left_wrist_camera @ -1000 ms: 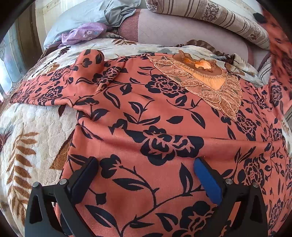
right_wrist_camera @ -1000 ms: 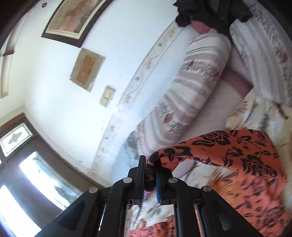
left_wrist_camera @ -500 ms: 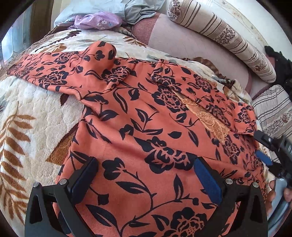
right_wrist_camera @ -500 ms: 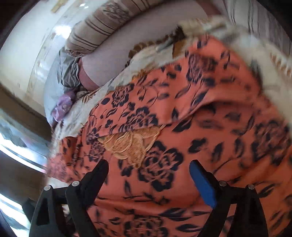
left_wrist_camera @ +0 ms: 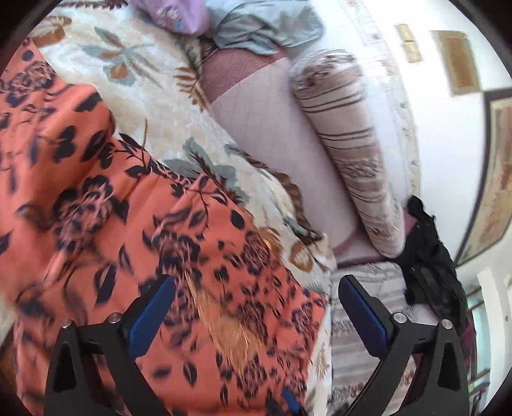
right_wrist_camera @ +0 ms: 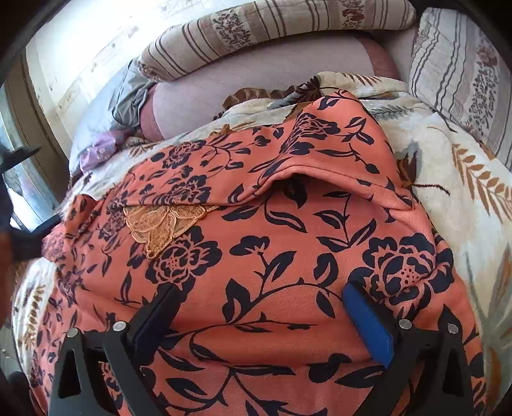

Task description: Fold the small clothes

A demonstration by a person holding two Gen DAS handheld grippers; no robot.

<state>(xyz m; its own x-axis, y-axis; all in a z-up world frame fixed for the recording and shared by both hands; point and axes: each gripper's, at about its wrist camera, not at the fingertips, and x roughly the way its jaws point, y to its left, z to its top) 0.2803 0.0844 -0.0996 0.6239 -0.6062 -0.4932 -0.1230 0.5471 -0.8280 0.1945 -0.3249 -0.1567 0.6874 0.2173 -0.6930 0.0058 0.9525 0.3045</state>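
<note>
Broadly, I'm looking at a bed [right_wrist_camera: 454, 166] covered by a cream leaf-print blanket, with striped pillows [right_wrist_camera: 272, 25] along the wall at its head. Spread over most of the blanket is the orange floral garment [right_wrist_camera: 272, 256], its long axis running roughly across my right view, from the window side toward the pillow side. One flap [right_wrist_camera: 320, 153] is already turned over onto the body, its folded edge lying crosswise above the lace neckline patch [right_wrist_camera: 160, 224].

My right gripper [right_wrist_camera: 259, 323] hangs right over the garment's broad middle, jaws spread wide and holding nothing, with cloth directly beneath and ahead of it. My left gripper [left_wrist_camera: 256, 316] is also spread and empty, but that view is blurred and tilted toward the wall; the garment [left_wrist_camera: 128, 224] lies under and to the left of it, and its right finger [left_wrist_camera: 361, 316] sits past the cloth's edge over a striped pillow [left_wrist_camera: 358, 352].

I judge the right hand is the better placed for the coming fold: the near hem lies just beneath its jaws, and the fold would carry forward toward that crosswise edge.
</note>
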